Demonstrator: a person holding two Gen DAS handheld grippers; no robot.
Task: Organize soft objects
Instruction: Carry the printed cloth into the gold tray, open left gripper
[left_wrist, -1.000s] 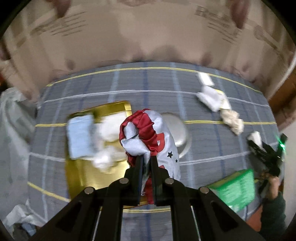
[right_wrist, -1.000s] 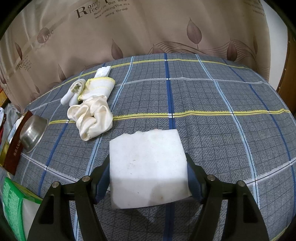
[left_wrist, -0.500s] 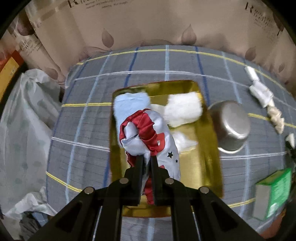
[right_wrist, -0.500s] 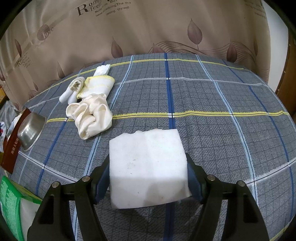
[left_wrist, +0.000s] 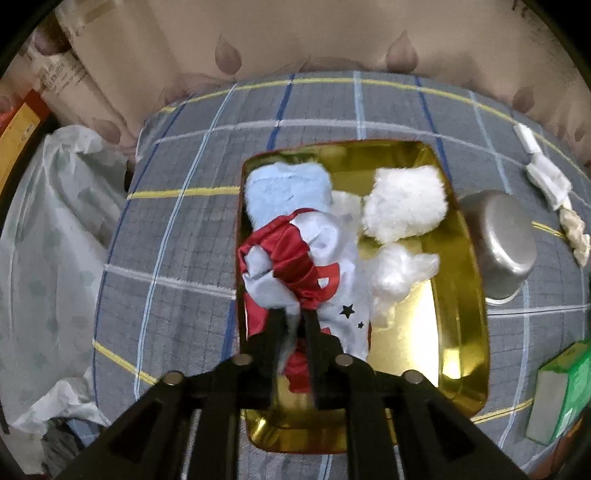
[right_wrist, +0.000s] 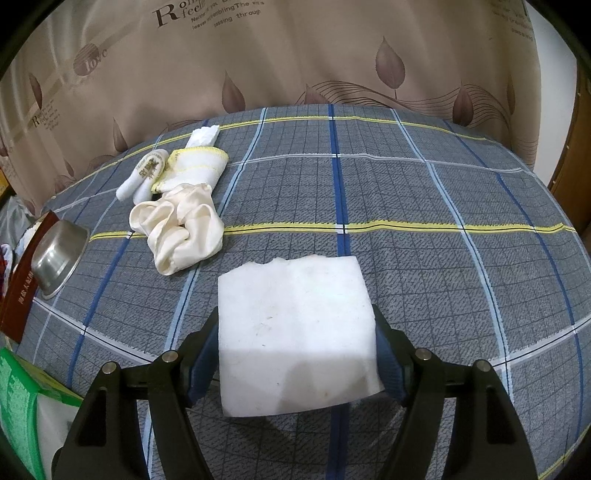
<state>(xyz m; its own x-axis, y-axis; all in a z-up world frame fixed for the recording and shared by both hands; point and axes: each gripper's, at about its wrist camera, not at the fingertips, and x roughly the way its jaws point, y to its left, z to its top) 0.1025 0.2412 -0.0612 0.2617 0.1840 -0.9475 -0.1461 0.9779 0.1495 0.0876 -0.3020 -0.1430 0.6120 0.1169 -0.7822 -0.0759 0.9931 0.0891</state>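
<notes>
My left gripper (left_wrist: 293, 317) is shut on a red and white cloth with black stars (left_wrist: 306, 269), held above the left part of a gold tray (left_wrist: 454, 332). In the tray lie a light blue towel (left_wrist: 286, 192), a fluffy white pad (left_wrist: 406, 203) and a clear plastic wad (left_wrist: 399, 273). My right gripper (right_wrist: 297, 332) is shut on a white foam block (right_wrist: 295, 332), just above the plaid cloth. A cream scrunchie (right_wrist: 181, 225), white gloves with yellow trim (right_wrist: 195, 168) and a rolled white sock (right_wrist: 146, 173) lie to its far left.
A steel bowl (left_wrist: 498, 243) sits right of the tray, also in the right wrist view (right_wrist: 55, 254). A green box (left_wrist: 561, 391) stands at the right front edge. A plastic bag (left_wrist: 48, 258) hangs left of the table. A curtain (right_wrist: 295, 55) runs behind.
My left gripper has carried the red and white cloth leftward over the gold tray and come closer to it. The right gripper and foam block have barely moved.
</notes>
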